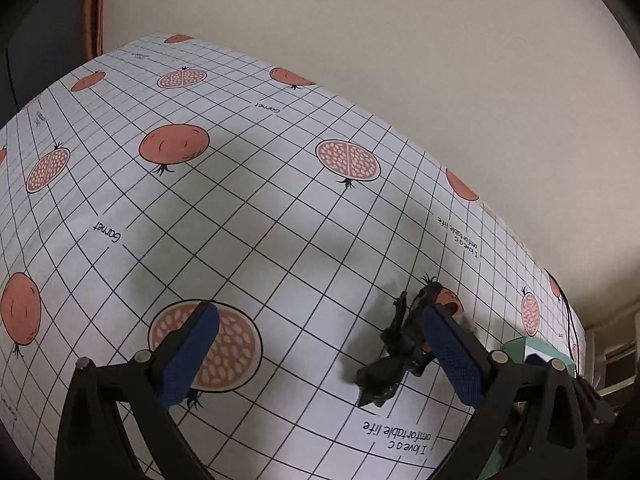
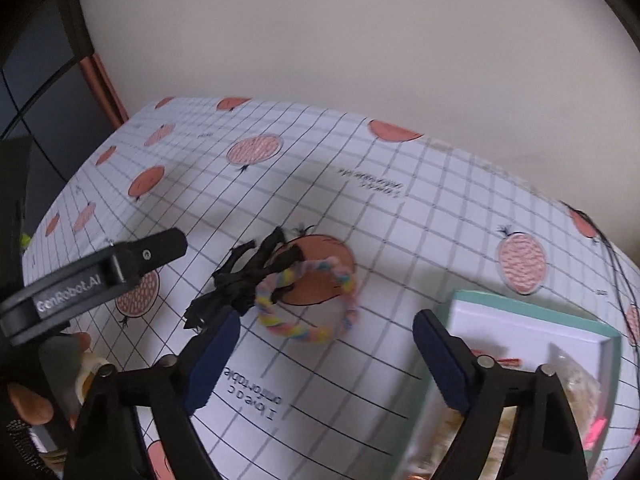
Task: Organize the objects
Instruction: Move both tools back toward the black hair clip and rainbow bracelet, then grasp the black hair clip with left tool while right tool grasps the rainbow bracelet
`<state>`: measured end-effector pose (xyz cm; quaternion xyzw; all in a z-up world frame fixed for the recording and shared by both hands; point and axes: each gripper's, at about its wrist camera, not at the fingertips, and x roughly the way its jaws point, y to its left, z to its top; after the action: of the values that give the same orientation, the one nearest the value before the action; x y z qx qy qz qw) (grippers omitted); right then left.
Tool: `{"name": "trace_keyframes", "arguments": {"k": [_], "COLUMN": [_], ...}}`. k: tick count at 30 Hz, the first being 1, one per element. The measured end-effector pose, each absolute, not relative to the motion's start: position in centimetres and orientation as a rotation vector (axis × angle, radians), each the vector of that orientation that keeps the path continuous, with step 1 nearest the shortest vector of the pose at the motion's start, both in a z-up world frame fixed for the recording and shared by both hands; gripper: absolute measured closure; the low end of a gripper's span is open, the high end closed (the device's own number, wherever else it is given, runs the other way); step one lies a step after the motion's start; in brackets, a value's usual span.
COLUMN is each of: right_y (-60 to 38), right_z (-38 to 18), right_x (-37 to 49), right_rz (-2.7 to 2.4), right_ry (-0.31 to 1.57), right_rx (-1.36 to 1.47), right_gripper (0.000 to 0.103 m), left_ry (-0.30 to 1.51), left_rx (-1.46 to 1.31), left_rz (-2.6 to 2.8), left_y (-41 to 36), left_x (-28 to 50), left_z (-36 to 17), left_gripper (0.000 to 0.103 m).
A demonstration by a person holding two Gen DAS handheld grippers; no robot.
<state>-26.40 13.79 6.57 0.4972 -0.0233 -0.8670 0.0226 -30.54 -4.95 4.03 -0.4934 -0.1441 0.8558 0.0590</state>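
Note:
A black ribbon hair clip (image 1: pixel 394 354) lies on the pomegranate-print tablecloth (image 1: pixel 256 216), just inside the right finger of my left gripper (image 1: pixel 320 344), which is open and holds nothing. In the right wrist view the same black clip (image 2: pixel 240 280) touches a pastel braided hair ring (image 2: pixel 308 308) lying flat on the cloth. My right gripper (image 2: pixel 328 356) is open and hovers just short of the ring, with nothing between its fingers. A teal box (image 2: pixel 532 312) with a white inside sits to the right and holds small items.
The table's far edge meets a plain beige wall (image 2: pixel 360 40). The teal box (image 1: pixel 524 350) shows behind the left gripper's right finger. A thin black cable (image 2: pixel 616 264) runs along the table's right side. A hand (image 2: pixel 28 400) is at the lower left.

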Motion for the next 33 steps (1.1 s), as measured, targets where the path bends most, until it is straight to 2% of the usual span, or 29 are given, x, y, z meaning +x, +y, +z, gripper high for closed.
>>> {"name": "trace_keyframes", "arguments": {"k": [7,11,16,20,26,29,30,31,33], "right_y": [12.4,12.1,12.0,12.1,12.8,13.2,13.3,13.4,13.7], "right_z": [4.7,4.3,3.9,3.8,3.9,4.0,4.0,4.0,4.1], "right_x": [-27.4,-27.8,-28.0,-27.9,-27.6,-27.4,-27.3,-27.2,-27.0], "right_rz": [-2.649,-2.650,-2.647,-2.641,-2.647,-2.642,-2.645,-2.645,-2.648], "right_ry": [-0.051,-0.030,-0.023,-0.019,-0.032,-0.052,-0.049,-0.048,-0.058], "right_rx": [1.576,1.587,1.596,1.599,1.600,1.608,1.609,1.610,1.611], "right_gripper": [0.028,0.038,0.058,0.081,0.090,0.091,0.092,0.092,0.092], "left_ry": [-0.398,-0.390,-0.379,-0.367,-0.349,-0.335,-0.327,-0.320,-0.313], "left_rx": [-1.485,-1.483,-1.495,-1.501,-1.501,-1.500,-1.500,-1.506,-1.525], "left_rz": [2.539,2.518,2.500,2.495,2.487,2.481,2.475,2.468,2.455], "left_y": [-3.4,-2.8,-2.2,-1.9,-1.4,-1.1,-0.9,-0.8,-0.6], "left_x": [-30.6,-30.5,-30.5,-30.6,-30.4,-30.4,-30.4,-30.5,-30.5], "left_z": [3.8,3.7,3.2,2.8,2.7,2.7,2.6,2.6,2.3], "left_gripper": [0.006,0.006,0.006,0.007,0.007,0.008,0.018,0.032,0.036]}}
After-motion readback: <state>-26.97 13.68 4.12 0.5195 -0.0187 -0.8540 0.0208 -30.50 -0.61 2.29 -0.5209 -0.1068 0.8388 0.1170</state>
